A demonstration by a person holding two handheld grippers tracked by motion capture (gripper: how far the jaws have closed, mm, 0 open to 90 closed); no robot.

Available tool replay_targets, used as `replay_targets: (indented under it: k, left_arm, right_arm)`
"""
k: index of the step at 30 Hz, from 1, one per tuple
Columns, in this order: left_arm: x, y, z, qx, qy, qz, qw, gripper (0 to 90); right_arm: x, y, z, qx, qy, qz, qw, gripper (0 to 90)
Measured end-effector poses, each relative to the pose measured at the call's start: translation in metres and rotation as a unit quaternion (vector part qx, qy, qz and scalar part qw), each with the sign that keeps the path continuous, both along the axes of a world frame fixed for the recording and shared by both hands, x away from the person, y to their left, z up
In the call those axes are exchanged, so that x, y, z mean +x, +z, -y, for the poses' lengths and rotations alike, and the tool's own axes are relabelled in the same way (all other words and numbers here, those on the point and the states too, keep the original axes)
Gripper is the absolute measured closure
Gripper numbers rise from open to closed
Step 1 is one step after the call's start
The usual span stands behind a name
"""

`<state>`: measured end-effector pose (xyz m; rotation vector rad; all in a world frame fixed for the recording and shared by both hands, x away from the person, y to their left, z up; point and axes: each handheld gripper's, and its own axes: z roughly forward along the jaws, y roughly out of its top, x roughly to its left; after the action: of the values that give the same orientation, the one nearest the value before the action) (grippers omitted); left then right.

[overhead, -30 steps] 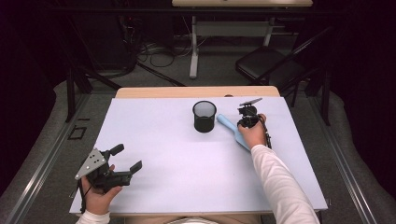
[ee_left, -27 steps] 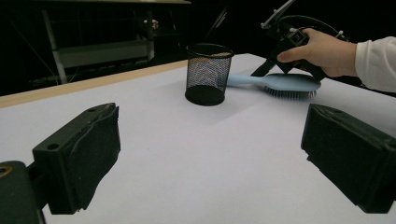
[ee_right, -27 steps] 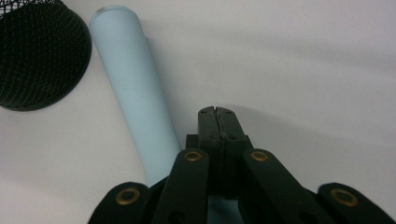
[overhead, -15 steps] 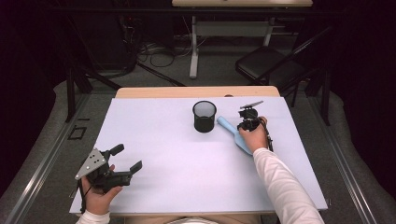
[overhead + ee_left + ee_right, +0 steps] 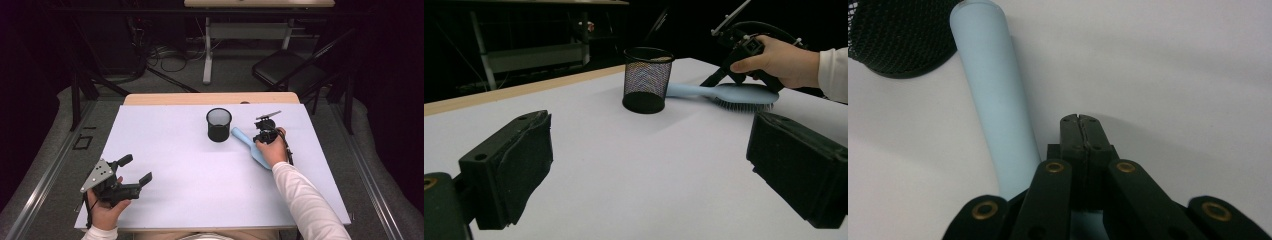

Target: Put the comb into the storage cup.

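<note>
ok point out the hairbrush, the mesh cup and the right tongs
hairbrush (image 5: 696, 90), left gripper view, on its light blue handle
mesh cup (image 5: 219, 125), high view, on its black side wall
right tongs (image 5: 1081, 131), right gripper view, at the tips of the shut jaws, beside the handle

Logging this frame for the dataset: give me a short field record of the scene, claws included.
surface: white table
brush: light blue hairbrush lying flat, bristles down, handle end beside the cup
cup: black mesh cup, upright, nothing seen inside
right claw: jaws shut together, nothing between them, beside the brush handle
left claw: jaws wide open, holding nothing, at the near left of the table
</note>
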<state>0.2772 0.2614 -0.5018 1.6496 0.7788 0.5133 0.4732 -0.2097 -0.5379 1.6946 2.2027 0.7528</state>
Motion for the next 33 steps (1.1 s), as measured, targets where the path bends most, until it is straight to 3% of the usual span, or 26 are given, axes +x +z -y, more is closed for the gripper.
replay_targets:
  k: [19, 33]
  left_arm:
    - [0.000, 0.000, 0.000, -0.001, 0.000, 0.000, 1.0000, 4.8]
    - [0.000, 0.000, 0.000, -0.001, 0.000, 0.000, 1.0000, 4.8]
  right_arm:
    - [-0.011, -0.001, -0.004, 0.000, 0.029, -0.005, 0.9996, 90.0]
    - [-0.014, 0.000, -0.019, -0.002, 0.052, -0.007, 0.9986, 90.0]
